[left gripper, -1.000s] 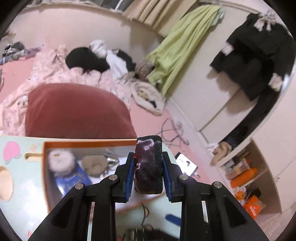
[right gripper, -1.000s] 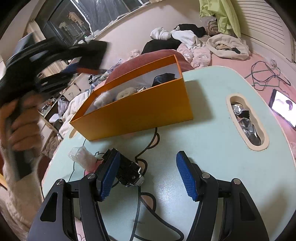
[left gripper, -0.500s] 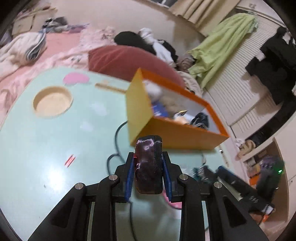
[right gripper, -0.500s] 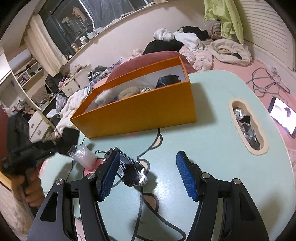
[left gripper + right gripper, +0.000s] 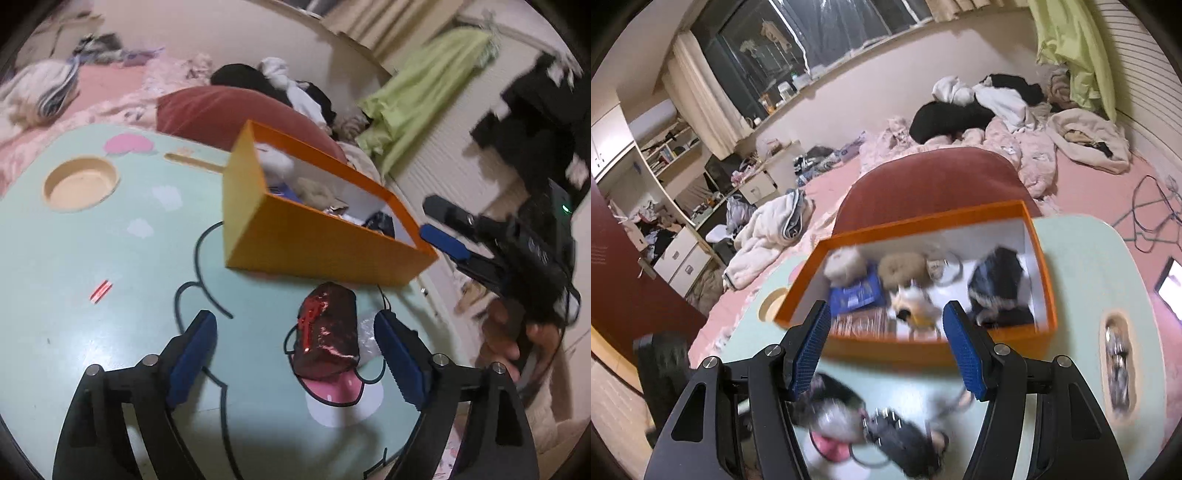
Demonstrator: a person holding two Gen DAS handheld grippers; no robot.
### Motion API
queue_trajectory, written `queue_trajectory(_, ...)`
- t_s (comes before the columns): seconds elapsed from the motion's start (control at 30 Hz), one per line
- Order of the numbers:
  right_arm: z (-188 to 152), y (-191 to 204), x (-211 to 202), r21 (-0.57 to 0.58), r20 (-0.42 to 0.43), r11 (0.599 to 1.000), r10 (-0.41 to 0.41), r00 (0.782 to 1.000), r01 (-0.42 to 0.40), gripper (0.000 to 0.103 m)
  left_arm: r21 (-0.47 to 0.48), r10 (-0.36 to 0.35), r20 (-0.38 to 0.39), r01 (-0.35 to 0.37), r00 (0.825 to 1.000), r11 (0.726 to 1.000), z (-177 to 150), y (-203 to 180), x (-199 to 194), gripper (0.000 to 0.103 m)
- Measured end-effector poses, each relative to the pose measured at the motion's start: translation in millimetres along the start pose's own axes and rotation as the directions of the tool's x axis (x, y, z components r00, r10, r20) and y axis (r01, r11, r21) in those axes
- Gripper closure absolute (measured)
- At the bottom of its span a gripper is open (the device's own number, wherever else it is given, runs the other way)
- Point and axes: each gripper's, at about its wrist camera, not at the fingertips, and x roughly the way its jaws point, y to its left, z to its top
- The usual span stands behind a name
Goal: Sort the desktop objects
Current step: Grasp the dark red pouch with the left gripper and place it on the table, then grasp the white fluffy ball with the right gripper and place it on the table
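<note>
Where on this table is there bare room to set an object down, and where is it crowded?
Free: the tabletop between the round recess, the orange box and the left gripper. Crowded: in front of the box, where the dark red pouch and crumpled clear plastic lie, and inside the box.

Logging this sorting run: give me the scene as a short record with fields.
surface: pale green table with cartoon print
box: orange box, open top, part filled with small items
pouch: dark shiny pouch lying on the table, in front of the box, between the left fingers, untouched
left gripper: jaws opening, pads clear of the pouch
right gripper: open, empty, raised in front of the box
near right gripper: blurred dark item with cable on the table
</note>
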Motion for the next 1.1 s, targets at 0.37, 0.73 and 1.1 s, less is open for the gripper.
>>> queue_trajectory(0.37, 53, 80, 128, -0.282, -0.281, 0.956, -0.162, 0.946, 0.079, 0.054, -0.041, -0.031, 0.049, 0.033, 0.998, 0.999, -8, 5, -5, 0.016)
queue_trajectory(0.73, 41, 88, 161, -0.421, -0.337, 0.898, -0.286, 0.897, 0.128, 0.064, -0.057, -0.055, 0.049, 0.057, 0.997, 0.997, -8, 11, -9, 0.016)
queue_trajectory(1.1, 18, 49, 16, -0.302, -0.077, 0.953, 0.0, 0.997, -0.023, 0.064, -0.057, -0.028, 0.085, 0.033, 0.996, 0.998, 2, 12, -19, 0.016)
